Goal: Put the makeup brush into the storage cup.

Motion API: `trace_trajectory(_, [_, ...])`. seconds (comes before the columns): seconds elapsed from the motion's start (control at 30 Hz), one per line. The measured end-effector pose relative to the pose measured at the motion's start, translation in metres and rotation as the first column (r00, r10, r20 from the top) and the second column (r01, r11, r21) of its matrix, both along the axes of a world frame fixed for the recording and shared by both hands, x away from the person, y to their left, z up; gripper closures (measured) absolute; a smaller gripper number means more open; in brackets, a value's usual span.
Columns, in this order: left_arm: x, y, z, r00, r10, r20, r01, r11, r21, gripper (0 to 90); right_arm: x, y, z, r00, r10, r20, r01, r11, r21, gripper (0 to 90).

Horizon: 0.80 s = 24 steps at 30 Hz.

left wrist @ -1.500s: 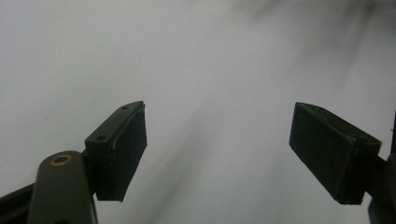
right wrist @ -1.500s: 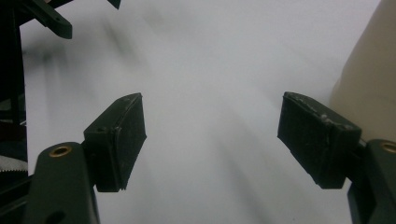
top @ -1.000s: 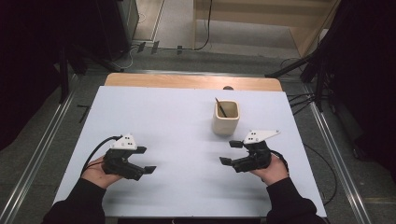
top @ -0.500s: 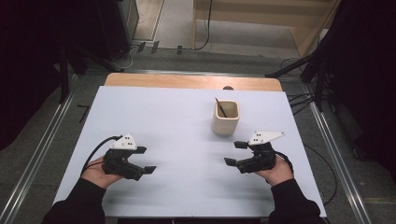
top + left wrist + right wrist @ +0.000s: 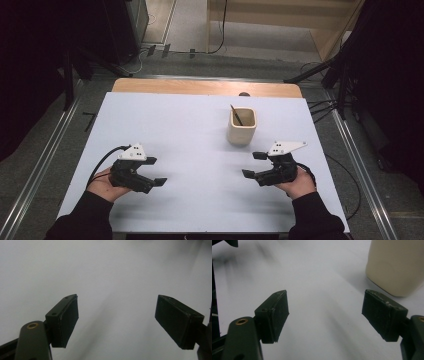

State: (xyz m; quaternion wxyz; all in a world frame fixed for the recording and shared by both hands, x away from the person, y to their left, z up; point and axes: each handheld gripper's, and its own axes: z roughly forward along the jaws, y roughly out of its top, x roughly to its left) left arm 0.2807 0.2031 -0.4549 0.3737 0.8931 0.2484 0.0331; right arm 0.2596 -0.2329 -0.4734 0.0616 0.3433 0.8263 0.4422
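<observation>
A cream square cup point(image 5: 242, 126) stands on the white table point(image 5: 190, 130), right of centre, with a dark thin stick point(image 5: 236, 114) leaning inside it. My right gripper point(image 5: 252, 165) rests low at the front right, just in front of the cup, open and holding nothing. In the right gripper view its jaws point(image 5: 324, 315) stand wide apart over bare table, and the cup point(image 5: 397, 265) fills the upper right corner. My left gripper point(image 5: 155, 171) lies at the front left, open and empty. The left gripper view has its jaws point(image 5: 116, 318) spread over plain white surface.
The white sheet ends on a wooden strip point(image 5: 200, 87) at the far edge. Metal rails point(image 5: 55, 145) run along both sides of the table. Cables point(image 5: 330, 107) trail on the floor at the right. Broad bare surface lies between the two grippers.
My right gripper has shifted slightly toward the right and front. The left gripper and the cup have stayed put.
</observation>
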Motion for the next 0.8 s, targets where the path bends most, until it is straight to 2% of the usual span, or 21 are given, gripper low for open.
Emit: trace_trajectory(0.8, [0.0005, 0.0006, -0.0003, 1.0, 0.004, -0.002, -0.004, 1.0, -0.002, 19.8, 0.0011, 0.0004, -0.0005, 1.0, 0.002, -0.006, -0.002, 1.0, -0.01, 22.6])
